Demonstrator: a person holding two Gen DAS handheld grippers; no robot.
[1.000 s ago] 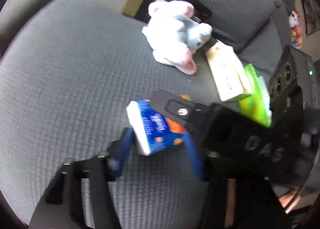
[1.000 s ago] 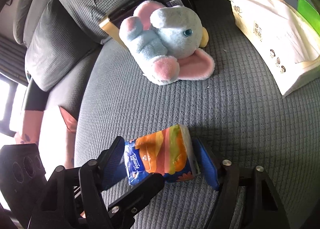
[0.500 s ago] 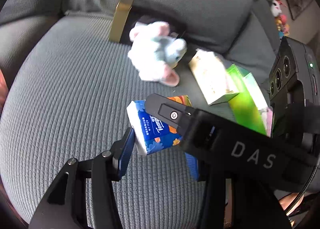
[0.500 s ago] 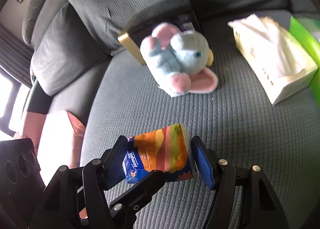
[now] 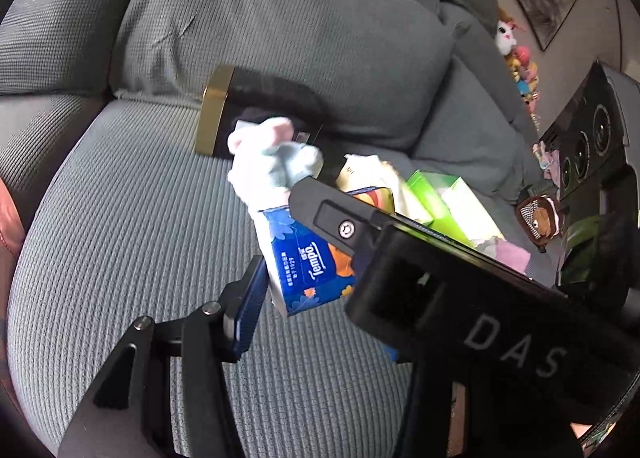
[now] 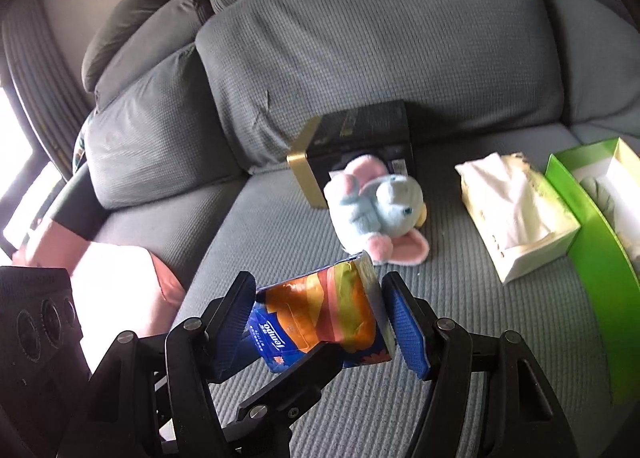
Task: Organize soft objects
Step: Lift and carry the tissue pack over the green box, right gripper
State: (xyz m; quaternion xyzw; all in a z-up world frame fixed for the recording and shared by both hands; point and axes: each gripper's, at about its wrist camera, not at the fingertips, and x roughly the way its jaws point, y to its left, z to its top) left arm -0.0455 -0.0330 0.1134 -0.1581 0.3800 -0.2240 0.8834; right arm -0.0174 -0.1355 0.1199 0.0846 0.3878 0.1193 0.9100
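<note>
A blue and orange Tempo tissue pack [image 6: 324, 318] is held in the air above the grey sofa seat [image 6: 460, 338]. My right gripper [image 6: 322, 324] is shut on the pack, blue pads on both its ends. The pack also shows in the left wrist view [image 5: 308, 262]. My left gripper [image 5: 320, 310] sits around it; its left pad [image 5: 250, 308] stands a little off the pack, and its right finger is hidden behind the right gripper's black body [image 5: 460, 298]. A pale blue and pink plush elephant [image 6: 376, 213] lies on the seat beyond.
A black and gold box [image 6: 356, 145] leans against the back cushion behind the elephant. A cream tissue packet [image 6: 516, 213] and an open green box [image 6: 592, 234] lie to the right. A pink cushion [image 6: 116, 282] is at the left. Small toys [image 5: 520, 69] sit far behind.
Both grippers have risen with the tissue pack, away from the seat. The elephant and boxes now look smaller and farther off. The pack is still gripped by the right gripper.
</note>
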